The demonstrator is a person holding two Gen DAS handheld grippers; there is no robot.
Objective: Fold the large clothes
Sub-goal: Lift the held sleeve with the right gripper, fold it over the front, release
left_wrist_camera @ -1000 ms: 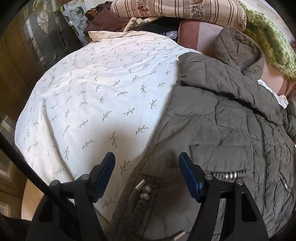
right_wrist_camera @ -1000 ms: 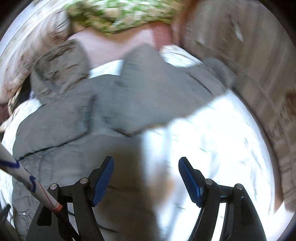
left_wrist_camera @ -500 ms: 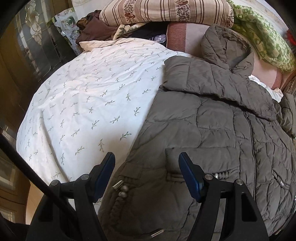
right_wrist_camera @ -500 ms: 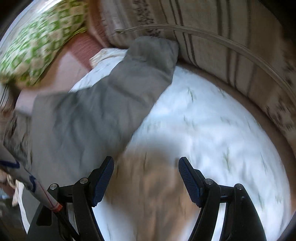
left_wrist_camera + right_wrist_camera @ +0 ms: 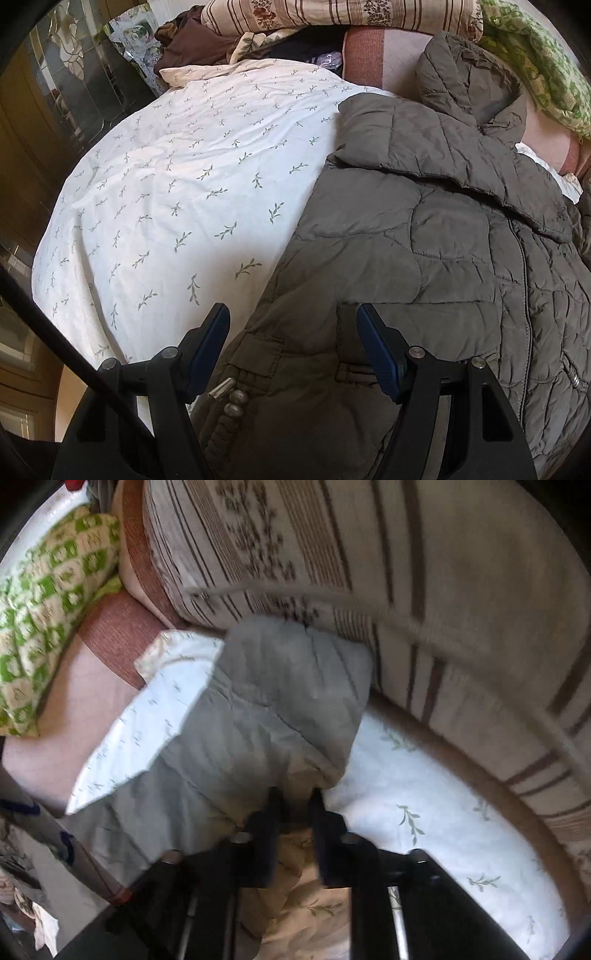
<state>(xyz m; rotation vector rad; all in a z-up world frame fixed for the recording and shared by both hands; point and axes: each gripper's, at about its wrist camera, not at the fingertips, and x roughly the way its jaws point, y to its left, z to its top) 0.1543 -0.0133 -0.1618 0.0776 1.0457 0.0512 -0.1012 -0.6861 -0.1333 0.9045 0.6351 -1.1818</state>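
- Jacket (image 5: 424, 251) spread on right of leaf-print sheet (image 5: 177, 192), hood far, toward pillows (image 5: 332, 14).
- Left gripper (image 5: 291, 347) released, straddling jacket hem.
- Right gripper (image 5: 295, 801) clenched on sleeve (image 5: 266, 709) edge, near striped pillow (image 5: 406, 572).

1. Bed with a white, leaf-sprigged sheet (image 5: 177, 192), brightly lit; it fills the centre of the left wrist view.
2. Striped, flower-banded pillow (image 5: 343, 14) at 12 o'clock, resting on a pile of dark cloths (image 5: 192, 40).
3. Green patterned cushion (image 5: 535, 62) at 2 o'clock.
4. Dark panel with etched glass ornament (image 5: 70, 66) at 10 o'clock, beside the bed.
5. Wooden furniture front (image 5: 22, 155) at 9 o'clock.
6. Right wrist view: striped upholstery (image 5: 461, 609) from 12 to 3 o'clock, blurred.
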